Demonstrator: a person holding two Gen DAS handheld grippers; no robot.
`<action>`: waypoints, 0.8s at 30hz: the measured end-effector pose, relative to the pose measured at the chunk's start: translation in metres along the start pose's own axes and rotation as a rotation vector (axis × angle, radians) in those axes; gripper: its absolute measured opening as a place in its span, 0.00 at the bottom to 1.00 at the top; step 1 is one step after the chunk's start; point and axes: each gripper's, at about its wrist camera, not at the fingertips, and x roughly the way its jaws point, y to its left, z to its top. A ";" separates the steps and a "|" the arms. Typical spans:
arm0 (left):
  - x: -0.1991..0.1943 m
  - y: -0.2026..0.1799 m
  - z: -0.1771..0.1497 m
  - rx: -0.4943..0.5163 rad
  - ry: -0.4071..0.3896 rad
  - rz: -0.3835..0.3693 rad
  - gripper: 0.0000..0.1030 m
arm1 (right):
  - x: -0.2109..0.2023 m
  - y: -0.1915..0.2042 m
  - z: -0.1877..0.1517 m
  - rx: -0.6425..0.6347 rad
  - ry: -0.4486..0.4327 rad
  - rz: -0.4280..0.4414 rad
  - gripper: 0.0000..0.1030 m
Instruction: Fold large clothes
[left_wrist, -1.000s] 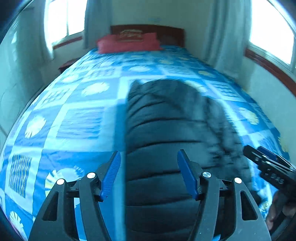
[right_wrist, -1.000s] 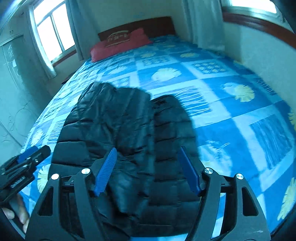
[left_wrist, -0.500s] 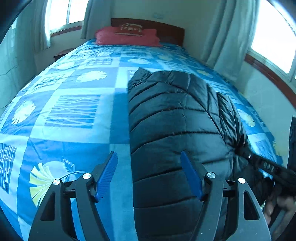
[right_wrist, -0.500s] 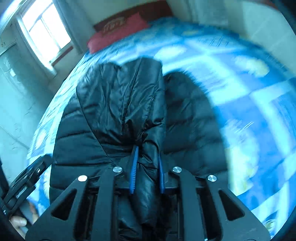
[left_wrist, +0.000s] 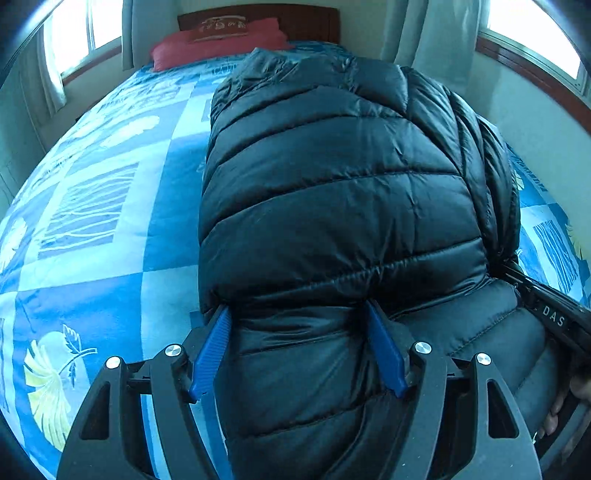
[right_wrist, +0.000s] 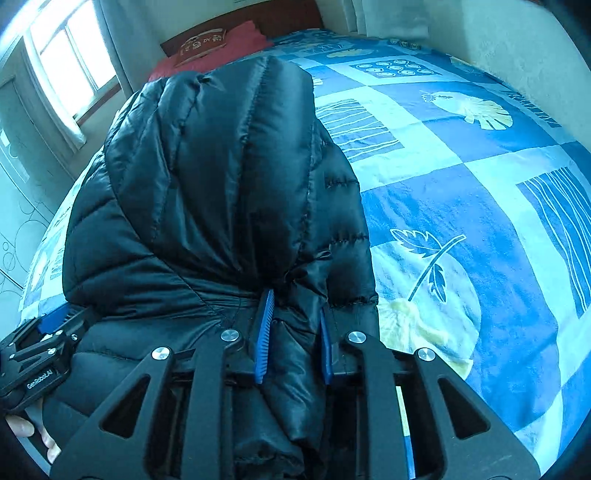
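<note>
now the black jacket (right_wrist: 221, 177) sits bunched between the right tool (right_wrist: 293, 325) pads.

Jacket (left_wrist: 332, 192): glossy quilted black cloth. Bedspread (left_wrist: 92, 221): matt printed cloth. Headboard (left_wrist: 303, 18): wood.

Left gripper (left_wrist: 299, 332) jaws wide; right gripper (right_wrist: 293, 325) jaws opening, fabric pinched

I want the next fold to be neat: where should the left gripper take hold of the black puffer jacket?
Take the puffer jacket at its near hem, coming in from the near edge of the bed; the left gripper already straddles a padded band there.
</note>
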 end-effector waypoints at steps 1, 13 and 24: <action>-0.002 0.000 0.000 -0.001 -0.006 0.000 0.68 | -0.002 0.001 0.001 0.000 -0.002 -0.001 0.20; -0.085 0.019 -0.032 -0.102 -0.147 -0.034 0.68 | -0.103 0.044 -0.008 -0.152 -0.157 -0.001 0.27; -0.033 -0.002 -0.049 -0.025 -0.033 -0.015 0.68 | -0.043 0.040 -0.053 -0.163 -0.037 -0.045 0.28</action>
